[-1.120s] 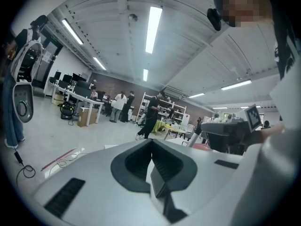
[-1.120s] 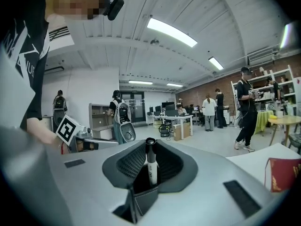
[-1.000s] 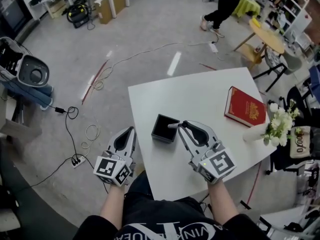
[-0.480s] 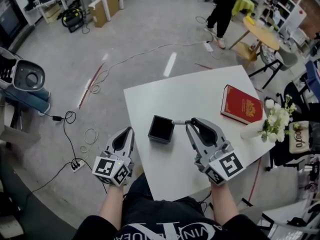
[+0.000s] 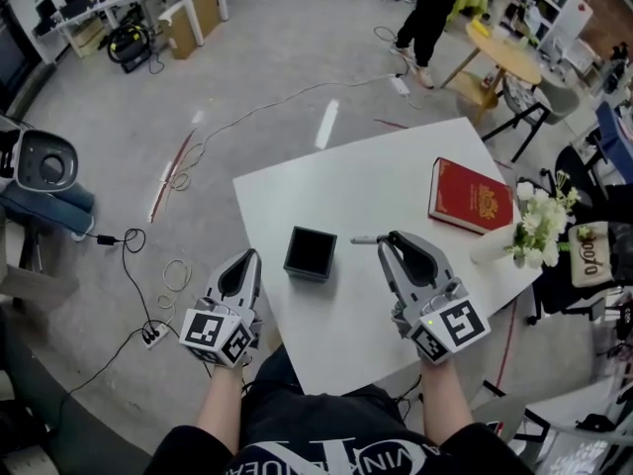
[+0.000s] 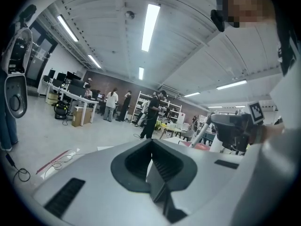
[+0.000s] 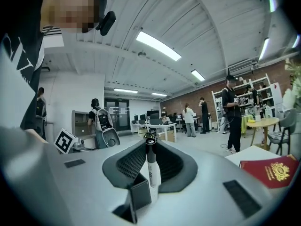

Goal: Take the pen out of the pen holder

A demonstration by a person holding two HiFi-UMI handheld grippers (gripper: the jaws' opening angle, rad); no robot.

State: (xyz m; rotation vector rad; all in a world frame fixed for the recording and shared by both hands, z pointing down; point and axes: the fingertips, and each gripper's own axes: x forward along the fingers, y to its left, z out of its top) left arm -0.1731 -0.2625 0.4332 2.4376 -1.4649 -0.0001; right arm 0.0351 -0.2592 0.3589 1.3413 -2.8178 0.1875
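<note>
L claw [image 5: 244,265], just left of holder [image 5: 310,253]: closed, empty, parked by the worktop [image 5: 326,181] edge, prob. not needed. R claw [image 5: 384,242], right of holder: part-closed, pinching the pen [image 5: 362,238], barrel level, sticking out toward holder. Pen's out, clear of holder. Book [image 5: 475,198] well beyond holder, no part in this.
</note>
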